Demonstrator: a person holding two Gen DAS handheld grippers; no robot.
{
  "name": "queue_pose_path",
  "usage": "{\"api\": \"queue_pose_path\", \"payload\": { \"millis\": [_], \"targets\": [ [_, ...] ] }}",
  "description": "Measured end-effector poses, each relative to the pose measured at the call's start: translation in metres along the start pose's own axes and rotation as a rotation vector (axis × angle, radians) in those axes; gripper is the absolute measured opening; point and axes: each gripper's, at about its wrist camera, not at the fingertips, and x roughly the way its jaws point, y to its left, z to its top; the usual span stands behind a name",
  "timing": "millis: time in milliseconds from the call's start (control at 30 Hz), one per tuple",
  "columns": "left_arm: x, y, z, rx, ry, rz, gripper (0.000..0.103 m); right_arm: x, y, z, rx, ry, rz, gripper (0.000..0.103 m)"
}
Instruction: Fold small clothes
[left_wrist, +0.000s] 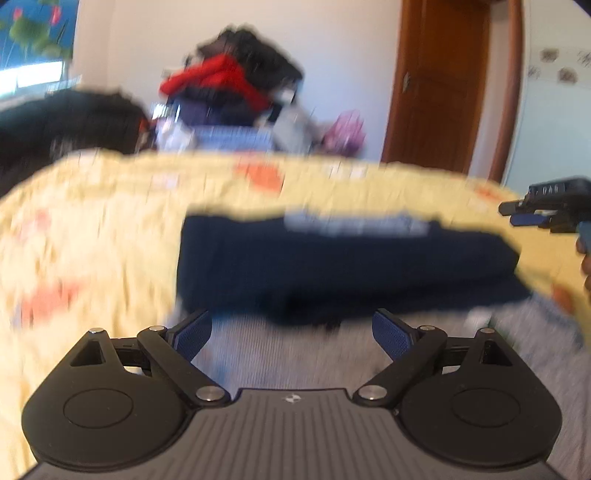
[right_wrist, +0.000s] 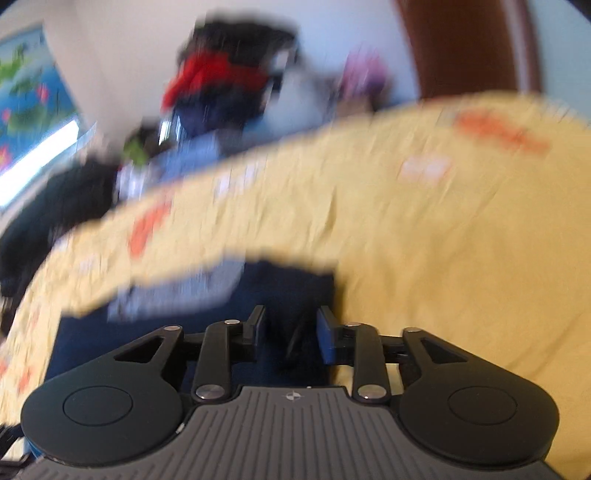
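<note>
Navy garment (left_wrist: 343, 266) looks soft, limp (grip its edge); left claw (left_wrist: 291, 332) spread wide, right claw (right_wrist: 291, 328) partly parted, both holding nothing.

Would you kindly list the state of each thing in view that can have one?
Left gripper: open, holding nothing, above grey striped cloth.
Right gripper: partly open, nothing clearly gripped, over the navy garment.
Navy garment: folded, lying flat on the yellow bedspread.
Yellow bedspread: spread out, wrinkled.
Pile of clothes: heaped, unfolded, behind the bed.
Wooden door: appears shut.
</note>
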Motion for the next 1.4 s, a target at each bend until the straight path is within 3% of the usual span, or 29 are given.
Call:
{"api": "queue_pose_path", "payload": {
  "millis": [67, 167, 300, 400, 467, 533, 700, 800, 900, 967, 1067, 1100, 1233, 1400],
  "targets": [
    [0.014, -0.004, 0.021, 0.004, -0.027, -0.006, 0.095, -0.003, 0.013, 0.002, 0.001, -0.016, 0.052, 0.047],
    [0.057, -0.014, 0.046, 0.029, -0.014, 0.025, 0.095, 0.021, 0.045, -0.005, -0.085, 0.066, 0.07, 0.051],
    [0.119, -0.022, 0.056, 0.114, 0.076, 0.132, 0.095, 0.06, 0.067, -0.022, -0.199, 0.126, -0.037, 0.053],
    [0.147, -0.013, 0.048, 0.11, 0.166, 0.133, 0.096, 0.074, 0.058, -0.031, -0.238, 0.117, -0.099, 0.052],
    [0.147, 0.003, 0.045, 0.03, 0.179, 0.088, 0.097, 0.073, 0.053, -0.036, -0.256, 0.098, -0.089, 0.052],
    [0.146, 0.007, 0.044, 0.03, 0.176, 0.077, 0.099, 0.072, 0.054, -0.045, -0.32, 0.073, -0.099, 0.053],
    [0.141, 0.003, 0.047, 0.055, 0.177, 0.108, 0.101, 0.077, 0.061, -0.044, -0.358, 0.076, -0.118, 0.06],
    [0.125, -0.007, 0.053, 0.052, 0.165, 0.174, 0.099, 0.061, 0.071, -0.046, -0.361, 0.073, -0.15, 0.06],
    [0.085, -0.01, 0.044, 0.003, 0.122, 0.062, 0.099, 0.021, 0.076, -0.056, -0.29, 0.053, -0.073, 0.063],
    [0.077, -0.02, 0.034, 0.032, 0.149, 0.017, 0.099, 0.008, 0.081, -0.068, -0.295, 0.073, -0.033, 0.068],
    [0.086, -0.036, 0.016, 0.139, 0.191, 0.043, 0.101, 0.014, 0.083, -0.083, -0.326, 0.14, -0.065, 0.069],
    [0.088, -0.036, 0.013, 0.149, 0.182, 0.045, 0.101, 0.014, 0.083, -0.087, -0.34, 0.122, -0.066, 0.07],
    [0.082, -0.033, 0.017, 0.13, 0.196, 0.059, 0.099, 0.01, 0.088, -0.084, -0.33, 0.154, -0.084, 0.071],
    [0.045, -0.029, 0.008, 0.043, 0.228, 0.046, 0.1, -0.023, 0.091, -0.101, -0.285, 0.168, -0.084, 0.076]
  ]
}}
